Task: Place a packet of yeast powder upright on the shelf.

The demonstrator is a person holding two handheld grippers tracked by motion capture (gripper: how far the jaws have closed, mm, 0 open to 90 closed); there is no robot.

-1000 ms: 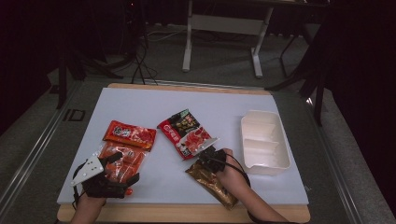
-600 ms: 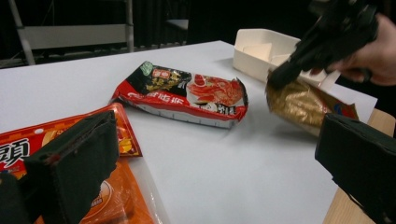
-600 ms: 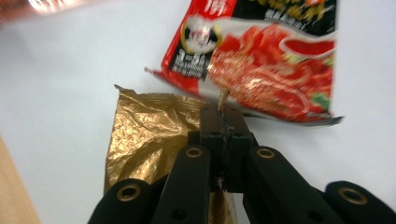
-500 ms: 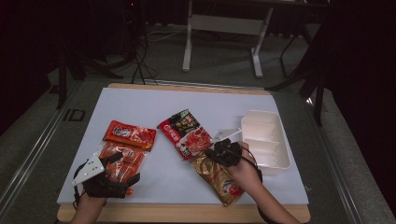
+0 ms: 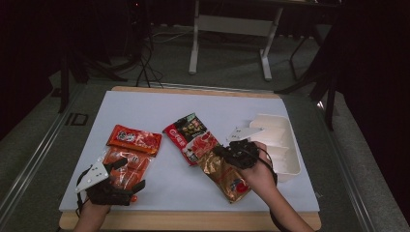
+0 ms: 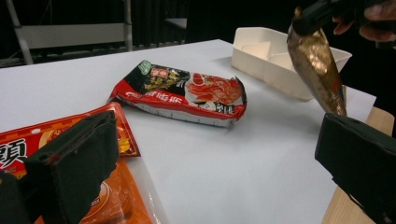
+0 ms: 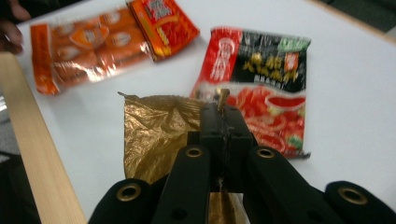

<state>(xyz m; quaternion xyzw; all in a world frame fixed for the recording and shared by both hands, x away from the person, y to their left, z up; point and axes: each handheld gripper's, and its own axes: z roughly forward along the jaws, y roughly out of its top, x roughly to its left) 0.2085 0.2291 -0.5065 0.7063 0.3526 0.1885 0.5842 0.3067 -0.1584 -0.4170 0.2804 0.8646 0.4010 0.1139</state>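
Gold packet [image 5: 225, 175]: pinched at its top edge in the closed right gripper [image 5: 223, 151], hanging above the table [image 5: 193, 104] near the white tray [image 5: 290, 166], likely its destination. Left gripper [image 5: 126, 175]: jaws apart, idle over the orange packet [image 5: 126, 164].

Crinkled, shiny gold foil pouch [image 7: 159, 135]; glossy plastic snack packets [image 5: 128, 154]; matt white tabletop [image 5: 159, 104] with a bare wooden edge.

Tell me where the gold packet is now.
High view: the gold packet hangs from the shut right gripper at the table's right, between the red-black packet and the white tray.
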